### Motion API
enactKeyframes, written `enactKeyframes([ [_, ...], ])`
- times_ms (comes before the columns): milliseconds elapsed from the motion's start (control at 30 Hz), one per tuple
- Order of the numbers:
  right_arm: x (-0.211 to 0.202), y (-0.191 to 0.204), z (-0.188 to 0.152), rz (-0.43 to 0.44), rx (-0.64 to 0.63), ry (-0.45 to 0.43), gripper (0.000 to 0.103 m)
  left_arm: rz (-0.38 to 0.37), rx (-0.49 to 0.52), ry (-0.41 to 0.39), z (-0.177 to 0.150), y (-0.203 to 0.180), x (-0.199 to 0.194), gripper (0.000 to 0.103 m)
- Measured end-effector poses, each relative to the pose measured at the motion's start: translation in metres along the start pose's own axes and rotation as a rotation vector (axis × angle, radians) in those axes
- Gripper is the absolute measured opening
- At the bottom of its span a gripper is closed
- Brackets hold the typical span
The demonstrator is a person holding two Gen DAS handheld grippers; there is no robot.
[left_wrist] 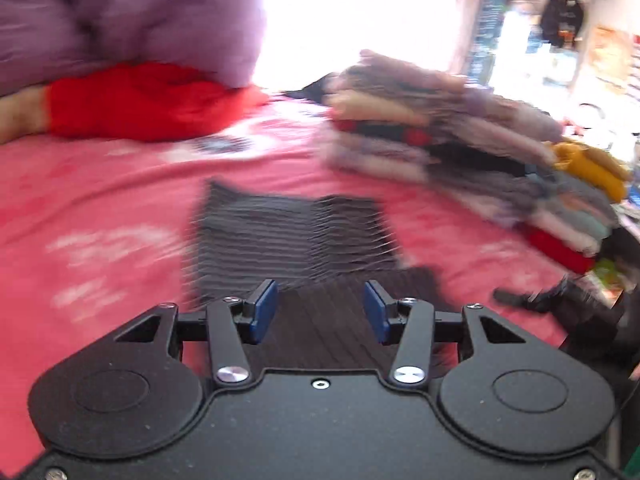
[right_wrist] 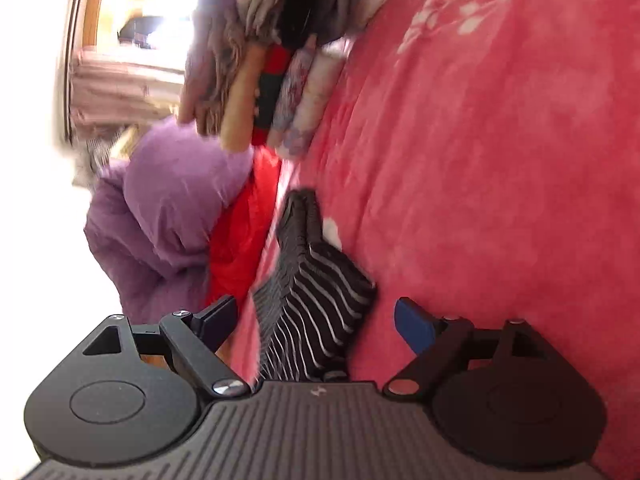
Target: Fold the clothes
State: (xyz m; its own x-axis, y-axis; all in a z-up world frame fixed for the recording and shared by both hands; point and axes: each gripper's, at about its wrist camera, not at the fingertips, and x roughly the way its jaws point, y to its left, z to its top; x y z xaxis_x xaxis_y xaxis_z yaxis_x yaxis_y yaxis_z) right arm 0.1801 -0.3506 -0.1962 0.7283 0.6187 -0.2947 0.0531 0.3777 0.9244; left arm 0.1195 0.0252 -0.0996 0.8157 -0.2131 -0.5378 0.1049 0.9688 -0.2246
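Striped garment (left_wrist: 292, 236) folded flat on the bed (left_wrist: 100, 208), near the stack of folded clothes (left_wrist: 460, 148). Left gripper (left_wrist: 320, 312) half open, right gripper (right_wrist: 316, 320) wide, both empty. Stacking left, probably.

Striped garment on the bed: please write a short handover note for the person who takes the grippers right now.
Left gripper: open, nothing between its pads, just over the near edge of the striped garment.
Right gripper: open wide, rolled on its side; the garment lies between its fingers but is not pinched.
Garment: dark with thin pale stripes, lying folded on the pink bedsheet, released by both grippers.
Stack of folded clothes: beside the garment, farther back on the bed.
Done: this piece appears folded.
Left: probably move it onto the stack. Whether other pieces wait is not visible.
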Motion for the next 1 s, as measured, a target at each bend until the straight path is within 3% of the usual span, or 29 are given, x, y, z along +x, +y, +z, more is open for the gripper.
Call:
enactKeyframes([
  [167, 0.022, 0.018, -0.017, -0.061, -0.104, 0.021, 0.085, 0.07, -0.085, 0.048, -0.039, 0.05, -0.026, 0.047],
  [267, 0.034, 0.024, -0.021, -0.079, -0.132, -0.012, 0.083, 0.046, -0.127, 0.043, -0.046, 0.059, -0.03, 0.047],
  [333, 0.039, 0.024, -0.02, -0.086, -0.14, -0.03, 0.075, 0.031, -0.115, 0.04, -0.05, 0.057, -0.027, 0.046],
  [367, 0.041, 0.024, -0.02, -0.087, -0.141, -0.036, 0.062, 0.02, -0.107, 0.034, -0.052, 0.056, -0.027, 0.046],
  [400, 0.042, 0.022, -0.02, -0.079, -0.129, -0.032, 0.041, 0.008, -0.097, 0.028, -0.055, 0.055, -0.028, 0.046],
  [467, 0.046, 0.02, -0.02, -0.065, -0.11, -0.026, 0.016, -0.009, -0.075, 0.038, -0.057, 0.05, -0.025, 0.045],
  [533, 0.042, 0.03, -0.021, -0.061, -0.167, -0.06, 0.006, -0.025, -0.049, 0.036, -0.06, 0.045, -0.024, 0.045],
  [633, 0.031, 0.046, -0.02, 0.007, -0.241, -0.105, 0.006, -0.041, 0.021, 0.042, -0.06, 0.032, -0.022, 0.046],
  [800, 0.016, 0.066, -0.014, 0.09, -0.322, -0.154, 0.006, 0.039, 0.272, 0.047, -0.073, 0.002, -0.016, 0.046],
  [900, 0.008, 0.068, -0.007, 0.113, -0.316, -0.173, 0.006, 0.118, 0.448, 0.051, -0.087, -0.014, -0.009, 0.032],
  [1000, 0.001, 0.066, 0.0, 0.121, -0.302, -0.191, 0.006, 0.147, 0.573, 0.059, -0.097, -0.024, -0.006, 0.021],
])
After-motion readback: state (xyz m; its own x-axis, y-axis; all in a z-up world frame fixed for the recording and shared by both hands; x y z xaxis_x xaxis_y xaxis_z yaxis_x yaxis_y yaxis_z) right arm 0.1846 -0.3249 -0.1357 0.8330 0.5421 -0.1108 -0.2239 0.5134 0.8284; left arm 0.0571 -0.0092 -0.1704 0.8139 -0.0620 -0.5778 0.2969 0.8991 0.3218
